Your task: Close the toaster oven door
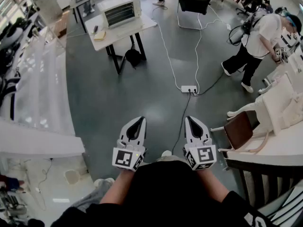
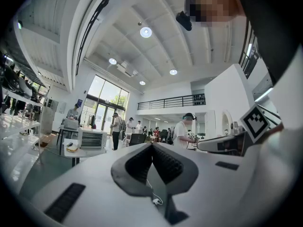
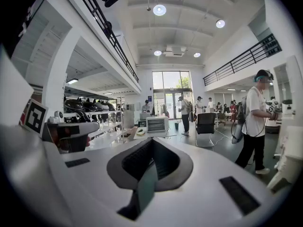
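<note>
Though standing well apart from the table [image 1: 124,30], holds the left gripper [image 1: 137,126] and right gripper [image 1: 193,125] side by side, low at the waist, tips aimed ahead over the grey floor [image 1: 142,89]. Shows, in the left gripper view, the left gripper [image 2: 152,148] with jaws pressed together at the tips and nothing caught between; likewise, in the right gripper view, the right gripper [image 3: 152,142], tips meeting, empty, with only floor glimpsed through the small gap behind the pads. Places the toaster oven [image 1: 122,9] far off at the upper left of the head view, on that white, black-legged table, front turned this way. Finds the toaster oven [image 2: 92,138] small and distant up left of the left jaws, and the toaster oven [image 3: 156,124] almost dead ahead above the right ones. Cannot make out the door's position from so far. Notes a yellow item [image 1: 100,36] beside the toaster oven on the tabletop and a black bag [image 1: 132,56] on the floor under the table. Notes a power strip [image 1: 189,89] on the floor between the grippers and the table, fed by white cables [image 1: 163,46]. Notes, off to the right, a person [image 1: 258,37] in a white top bent toward a bench, and a brown chair [image 1: 239,129] near the right gripper.
</note>
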`<move>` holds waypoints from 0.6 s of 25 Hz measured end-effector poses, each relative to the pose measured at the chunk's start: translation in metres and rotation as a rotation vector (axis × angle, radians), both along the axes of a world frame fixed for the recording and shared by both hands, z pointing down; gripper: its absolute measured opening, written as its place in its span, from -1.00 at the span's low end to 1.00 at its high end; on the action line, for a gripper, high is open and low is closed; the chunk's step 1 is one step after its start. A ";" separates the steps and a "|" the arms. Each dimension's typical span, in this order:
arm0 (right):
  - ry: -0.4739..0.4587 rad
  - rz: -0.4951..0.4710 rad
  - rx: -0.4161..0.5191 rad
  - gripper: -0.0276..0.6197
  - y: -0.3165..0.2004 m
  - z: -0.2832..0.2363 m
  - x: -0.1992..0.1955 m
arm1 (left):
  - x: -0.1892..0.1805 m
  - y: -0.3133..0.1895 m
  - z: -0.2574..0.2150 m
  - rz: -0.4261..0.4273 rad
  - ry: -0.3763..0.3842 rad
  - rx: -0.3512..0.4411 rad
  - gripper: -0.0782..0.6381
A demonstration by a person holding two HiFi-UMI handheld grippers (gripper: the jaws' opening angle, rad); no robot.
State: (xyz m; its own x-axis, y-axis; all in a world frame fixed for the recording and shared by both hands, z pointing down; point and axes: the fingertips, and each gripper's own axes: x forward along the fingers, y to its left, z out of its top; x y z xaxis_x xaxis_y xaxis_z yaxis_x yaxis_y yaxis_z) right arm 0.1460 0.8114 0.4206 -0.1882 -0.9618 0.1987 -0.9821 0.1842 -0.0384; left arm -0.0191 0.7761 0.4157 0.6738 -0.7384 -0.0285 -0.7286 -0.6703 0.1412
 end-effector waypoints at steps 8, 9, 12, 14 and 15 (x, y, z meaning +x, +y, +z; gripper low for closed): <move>0.006 -0.010 -0.014 -0.85 -0.001 0.005 0.032 | 0.025 -0.002 -0.004 -0.031 -0.006 0.005 -0.73; 0.007 -0.018 -0.017 -0.85 -0.002 0.008 0.036 | 0.027 -0.003 -0.003 -0.037 -0.005 0.003 -0.73; 0.007 -0.040 -0.030 -0.85 0.003 0.017 0.044 | 0.031 -0.002 0.005 -0.061 -0.004 -0.010 -0.73; 0.005 -0.048 -0.033 -0.85 0.004 0.022 0.049 | 0.033 -0.003 0.011 -0.073 -0.005 -0.017 -0.73; 0.005 -0.050 -0.035 -0.85 0.003 0.024 0.051 | 0.035 -0.005 0.014 -0.075 -0.006 -0.021 -0.73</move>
